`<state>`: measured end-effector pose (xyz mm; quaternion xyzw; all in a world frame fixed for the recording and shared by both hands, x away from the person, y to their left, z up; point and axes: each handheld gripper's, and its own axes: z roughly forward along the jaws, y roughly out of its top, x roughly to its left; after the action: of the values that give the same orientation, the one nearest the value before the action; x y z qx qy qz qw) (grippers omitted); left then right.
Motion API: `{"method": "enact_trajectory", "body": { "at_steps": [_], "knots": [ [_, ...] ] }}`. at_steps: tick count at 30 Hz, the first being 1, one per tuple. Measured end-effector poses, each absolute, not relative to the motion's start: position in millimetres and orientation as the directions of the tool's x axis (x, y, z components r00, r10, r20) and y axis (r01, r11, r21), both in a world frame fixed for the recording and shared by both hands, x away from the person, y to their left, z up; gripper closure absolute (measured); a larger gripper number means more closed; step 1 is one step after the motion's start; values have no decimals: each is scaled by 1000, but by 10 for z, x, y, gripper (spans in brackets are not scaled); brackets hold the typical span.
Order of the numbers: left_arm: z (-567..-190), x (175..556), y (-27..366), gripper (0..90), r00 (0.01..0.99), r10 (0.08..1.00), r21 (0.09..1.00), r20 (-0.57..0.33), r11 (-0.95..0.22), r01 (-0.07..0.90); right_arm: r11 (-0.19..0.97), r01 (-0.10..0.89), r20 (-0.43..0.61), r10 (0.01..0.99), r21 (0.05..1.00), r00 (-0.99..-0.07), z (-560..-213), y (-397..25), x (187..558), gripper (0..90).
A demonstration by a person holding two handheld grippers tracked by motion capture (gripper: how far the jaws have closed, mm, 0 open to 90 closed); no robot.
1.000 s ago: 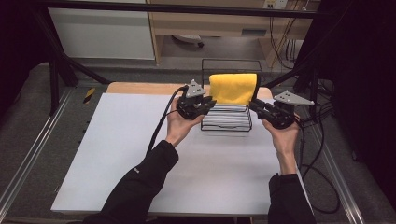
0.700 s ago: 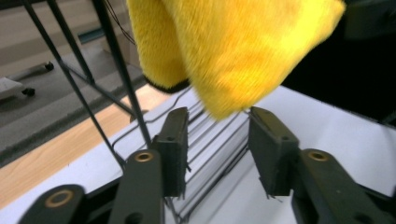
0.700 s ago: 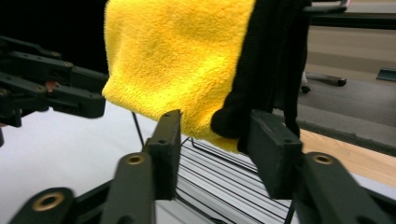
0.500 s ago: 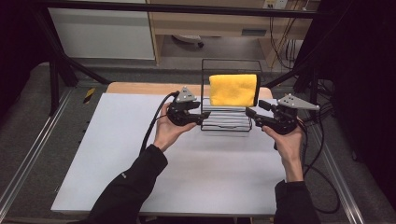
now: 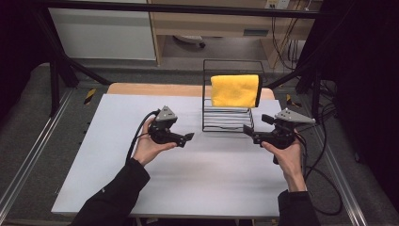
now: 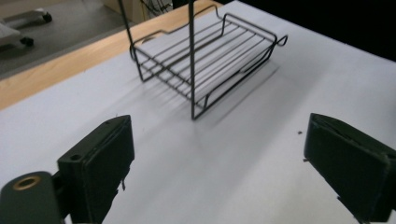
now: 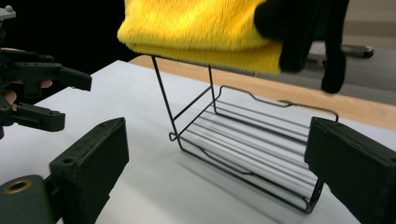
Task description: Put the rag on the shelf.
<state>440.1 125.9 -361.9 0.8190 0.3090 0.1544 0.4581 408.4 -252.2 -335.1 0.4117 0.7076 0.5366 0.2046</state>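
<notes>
1. High view: a wire rack (image 5: 227,117) stands on the counter (image 5: 117,179), a yellow cloth (image 5: 235,90) draped over its top bar, its tray bare. The left gripper (image 5: 188,138) and right gripper (image 5: 249,133) flank the rack, spread, apart from it.
2. Left gripper view: jaws wide, rack (image 6: 205,51) ahead.
3. Right gripper view: jaws wide; cloth (image 7: 196,23) above the rack (image 7: 252,140).

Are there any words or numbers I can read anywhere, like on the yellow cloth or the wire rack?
None can be read.
Yellow cloth: plain, no label showing.
Wire rack: bare wire, no tag.
White table: blank.
Left gripper and right gripper: no writing showing.
Grey plate on the cabinet behind: too small and blurred to tell whether it bears text.
Yellow-and-black stripe marks on the floor: a warning pattern, no words.
</notes>
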Motion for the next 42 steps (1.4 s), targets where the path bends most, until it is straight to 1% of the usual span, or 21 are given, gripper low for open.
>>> {"method": "enact_trajectory", "body": {
  "at_steps": [3,11,17,22,30,36,42],
  "knots": [
    [-3707,4336,1403,59,752,658,836,-39,-391,385,97,377,154,798,921,-583,-3429,-2521,4057,41],
    [-3969,4153,1775,51,708,703,821,-70,-363,441,131,423,165,787,896,-594,-3668,-2507,3982,7],
    [-4105,4020,2054,51,689,721,814,-68,-359,457,171,448,157,781,878,-605,-3862,-2514,3913,6],
    [-4238,3937,2300,54,670,738,815,-75,-342,468,178,471,173,773,864,-610,-4025,-2563,3857,7],
    [-4402,3801,2630,55,646,760,810,-62,-341,478,196,502,188,766,842,-614,-4263,-2702,3737,7],
    [-4447,3719,2770,54,637,768,813,-60,-333,478,192,517,198,771,834,-606,-4364,-2798,3678,7],
    [-4466,3677,2791,52,637,769,813,-44,-343,471,206,528,198,769,824,-608,-4415,-2800,3648,7]
  ]
}}
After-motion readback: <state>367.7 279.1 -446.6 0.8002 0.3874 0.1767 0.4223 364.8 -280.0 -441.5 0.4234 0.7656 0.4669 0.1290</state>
